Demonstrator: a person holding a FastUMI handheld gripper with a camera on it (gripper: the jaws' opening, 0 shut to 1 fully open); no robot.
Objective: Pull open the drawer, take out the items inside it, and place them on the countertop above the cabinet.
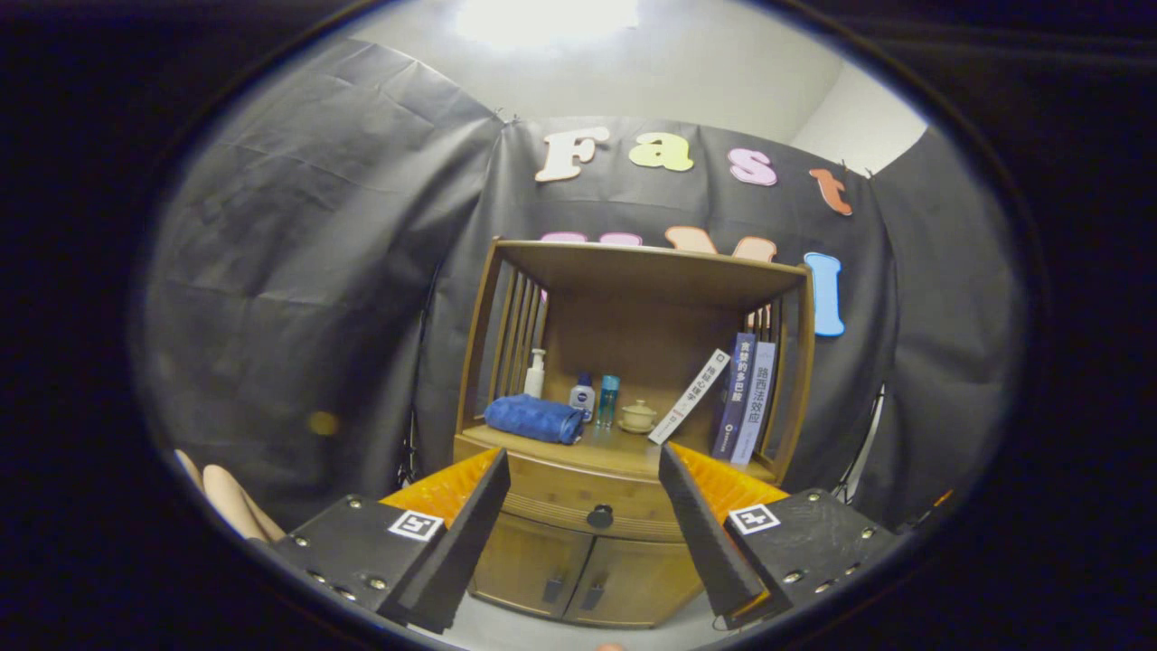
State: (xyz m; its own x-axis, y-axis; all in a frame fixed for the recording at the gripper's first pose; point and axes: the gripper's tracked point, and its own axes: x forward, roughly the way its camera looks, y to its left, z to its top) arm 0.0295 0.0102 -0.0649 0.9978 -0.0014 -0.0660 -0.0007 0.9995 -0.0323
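Wooden cabinet (578,551), drawer (578,506) closed, round dark knob (599,516) beyond gripper (584,506), fingers spread apart, grasping nothing, rolled blue towel (533,419) on countertop (624,452).

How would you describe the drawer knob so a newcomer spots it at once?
Find the wooden cabinet against the black cloth. Below its countertop runs the shut drawer, and the knob sits at its middle, between and beyond the open tool. It is round and dark; the two door handles below are slim bars.
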